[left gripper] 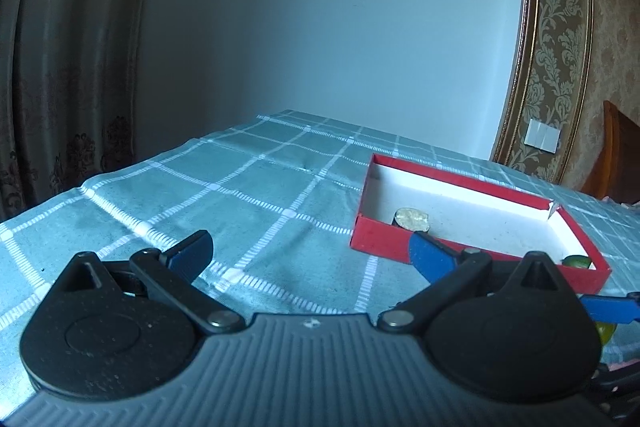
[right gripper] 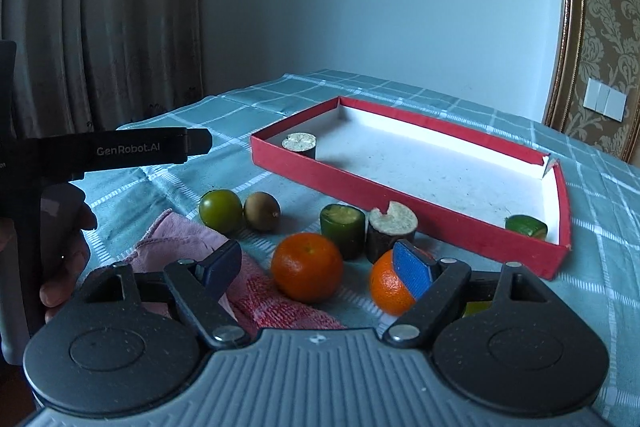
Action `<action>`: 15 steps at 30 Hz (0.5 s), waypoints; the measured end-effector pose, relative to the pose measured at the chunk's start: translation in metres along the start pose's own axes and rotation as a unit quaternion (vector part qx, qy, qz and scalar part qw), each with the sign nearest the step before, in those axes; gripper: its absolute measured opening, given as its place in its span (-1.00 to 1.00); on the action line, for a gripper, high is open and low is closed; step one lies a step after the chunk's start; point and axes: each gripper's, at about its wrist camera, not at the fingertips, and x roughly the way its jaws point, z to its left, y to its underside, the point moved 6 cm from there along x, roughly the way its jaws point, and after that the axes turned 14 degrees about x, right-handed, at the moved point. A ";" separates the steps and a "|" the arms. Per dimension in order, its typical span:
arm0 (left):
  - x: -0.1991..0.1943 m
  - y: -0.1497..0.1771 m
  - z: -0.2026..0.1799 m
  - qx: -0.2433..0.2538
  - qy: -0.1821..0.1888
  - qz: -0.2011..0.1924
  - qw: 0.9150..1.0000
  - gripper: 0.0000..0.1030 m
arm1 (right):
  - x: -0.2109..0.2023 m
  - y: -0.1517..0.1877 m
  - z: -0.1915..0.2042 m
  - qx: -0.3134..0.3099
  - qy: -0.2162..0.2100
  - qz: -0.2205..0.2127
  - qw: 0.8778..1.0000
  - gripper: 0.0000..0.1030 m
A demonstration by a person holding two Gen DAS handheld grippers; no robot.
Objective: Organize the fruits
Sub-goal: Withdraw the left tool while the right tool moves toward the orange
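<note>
A red box (right gripper: 400,205) with a white inside lies on the checked cloth; it also shows in the left wrist view (left gripper: 380,239). Inside it stand a dark cut piece with a pale top (right gripper: 299,143) (left gripper: 412,219) and a green cut piece (right gripper: 526,225) at the near right corner. In front of the box lie two oranges (right gripper: 307,266) (right gripper: 386,285), a green cut piece (right gripper: 343,230), a brown cut piece (right gripper: 392,231), a green round fruit (right gripper: 221,210) and a kiwi (right gripper: 262,211). My right gripper (right gripper: 318,265) is open around the nearer orange. My left gripper (left gripper: 310,253) is open and empty over bare cloth.
A pink cloth (right gripper: 248,283) lies under the right gripper's left finger. The left gripper's black body (right gripper: 120,149) and the hand holding it are at the left of the right wrist view. Curtains hang left, a wall stands behind the table.
</note>
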 end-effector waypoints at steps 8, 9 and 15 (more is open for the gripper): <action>0.003 0.002 0.003 -0.014 0.006 0.008 1.000 1.00 | 0.010 0.003 0.009 -0.006 -0.008 0.015 1.000 0.23; 0.003 0.002 0.002 -0.012 0.006 0.009 1.000 1.00 | 0.012 0.003 0.009 -0.006 -0.006 0.016 1.000 0.23; 0.005 0.003 -0.003 0.001 0.013 0.012 1.000 1.00 | 0.022 0.006 0.004 0.004 0.007 0.025 1.000 0.06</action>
